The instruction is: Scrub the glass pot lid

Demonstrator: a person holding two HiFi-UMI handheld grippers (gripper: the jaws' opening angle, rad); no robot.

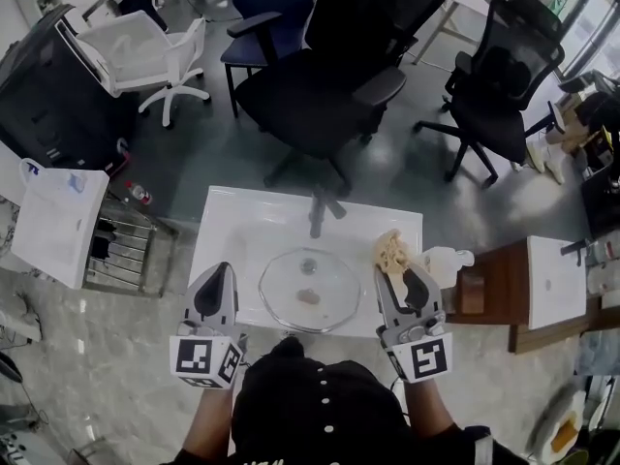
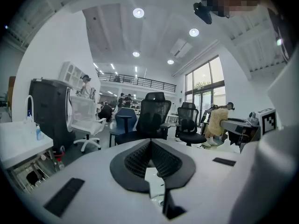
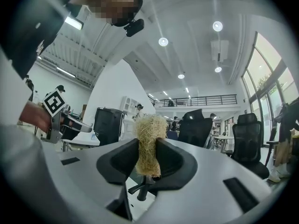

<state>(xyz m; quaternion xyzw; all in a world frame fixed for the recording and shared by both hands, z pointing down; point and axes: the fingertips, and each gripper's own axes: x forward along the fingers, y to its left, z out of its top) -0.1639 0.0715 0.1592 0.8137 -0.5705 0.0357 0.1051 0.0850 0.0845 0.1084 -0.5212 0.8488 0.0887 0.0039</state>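
Observation:
A round glass pot lid point(image 1: 310, 290) lies flat in a white sink basin point(image 1: 232, 223), directly below a dark faucet point(image 1: 317, 215). My left gripper point(image 1: 215, 281) hovers at the lid's left, jaws shut and empty; in the left gripper view its black pads point(image 2: 150, 158) meet with nothing between them. My right gripper point(image 1: 396, 274) sits at the lid's right, shut on a tan fibrous loofah scrubber point(image 1: 389, 251). That scrubber point(image 3: 148, 144) stands squeezed between the black pads in the right gripper view. Neither gripper touches the lid.
A white bottle point(image 1: 448, 257) lies right of the basin beside a brown wooden counter point(image 1: 499, 284). A wire dish rack point(image 1: 121, 245) stands at the left. Black office chairs point(image 1: 334, 85) and a white chair point(image 1: 145, 46) stand beyond the sink.

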